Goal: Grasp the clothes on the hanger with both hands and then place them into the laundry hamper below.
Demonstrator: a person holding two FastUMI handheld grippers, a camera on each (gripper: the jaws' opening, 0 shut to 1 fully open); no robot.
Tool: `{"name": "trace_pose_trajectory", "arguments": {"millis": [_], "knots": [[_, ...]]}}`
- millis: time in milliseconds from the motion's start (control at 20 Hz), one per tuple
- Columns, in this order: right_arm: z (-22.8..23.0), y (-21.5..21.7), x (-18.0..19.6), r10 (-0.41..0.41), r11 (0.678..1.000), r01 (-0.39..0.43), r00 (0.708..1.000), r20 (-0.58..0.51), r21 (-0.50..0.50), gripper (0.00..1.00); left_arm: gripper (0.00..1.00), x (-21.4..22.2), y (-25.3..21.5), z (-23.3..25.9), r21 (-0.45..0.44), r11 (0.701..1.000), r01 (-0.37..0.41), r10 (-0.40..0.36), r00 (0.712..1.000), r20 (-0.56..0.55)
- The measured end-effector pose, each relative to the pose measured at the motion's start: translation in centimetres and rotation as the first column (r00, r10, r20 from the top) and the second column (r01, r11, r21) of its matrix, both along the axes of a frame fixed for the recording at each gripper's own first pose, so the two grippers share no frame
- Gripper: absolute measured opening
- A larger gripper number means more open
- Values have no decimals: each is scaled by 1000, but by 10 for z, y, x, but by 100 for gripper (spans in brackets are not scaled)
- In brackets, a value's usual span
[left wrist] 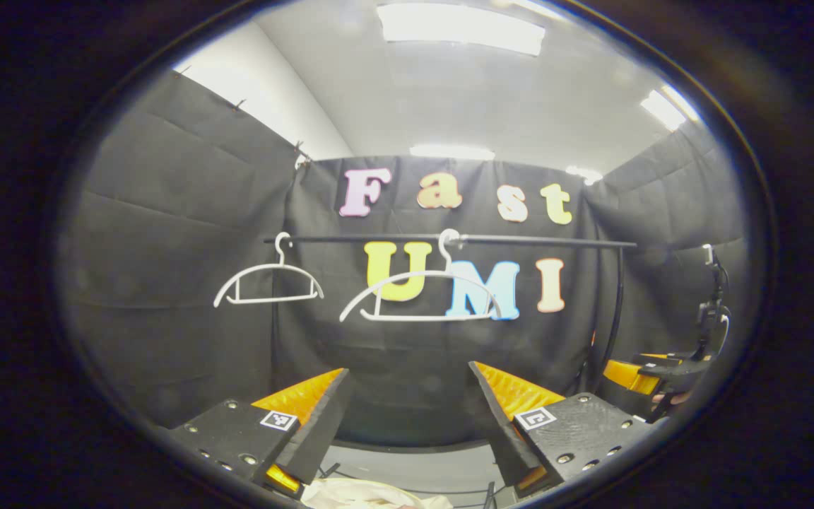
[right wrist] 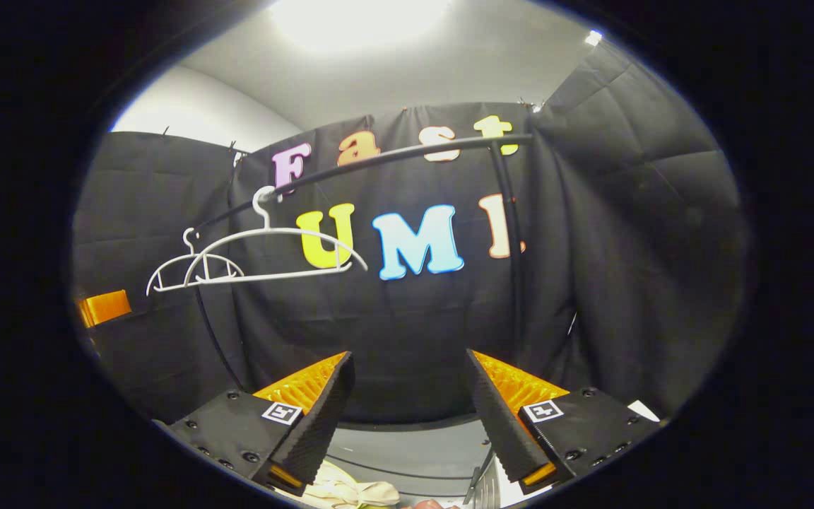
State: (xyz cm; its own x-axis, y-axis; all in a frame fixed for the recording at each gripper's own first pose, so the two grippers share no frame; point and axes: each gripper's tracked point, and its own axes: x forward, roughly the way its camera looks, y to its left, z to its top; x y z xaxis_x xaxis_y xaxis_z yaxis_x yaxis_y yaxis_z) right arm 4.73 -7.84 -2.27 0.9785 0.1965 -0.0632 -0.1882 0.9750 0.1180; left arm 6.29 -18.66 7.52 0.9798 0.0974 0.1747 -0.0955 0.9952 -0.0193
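Black-draped booth; white plastic hangers (left wrist: 421, 297) bare on rail. Cream crumpled clothes (left wrist: 372, 495) lay below left claw (left wrist: 407, 410), right claw (right wrist: 407, 403); both wide open, empty.

Bright ceiling panels (left wrist: 460, 27), glare overhead, fisheye-bent edges, sharp centre.

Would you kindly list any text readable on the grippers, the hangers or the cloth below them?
None readable.
Left gripper, right gripper: square black-and-white markers, a pattern, no words.
Hangers: plain white.
Cloth: no print visible.
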Motion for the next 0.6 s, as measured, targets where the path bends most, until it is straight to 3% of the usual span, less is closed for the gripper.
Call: {"name": "trace_pose_trajectory", "arguments": {"millis": [150,400,600], "knots": [[9,-28,-12,-35,999,34,998,48,16,97,95,-8,2,5,-68,997,-37,41,998,51],[-14,-62,-33,-110,994,110,994,22,21,98,94,-33,12,-16,-9,994,-105,105,994,7],[-35,-69,-41,-160,987,160,987,-33,9,98,95,-35,24,-40,-10,993,-121,120,992,-44]]}}
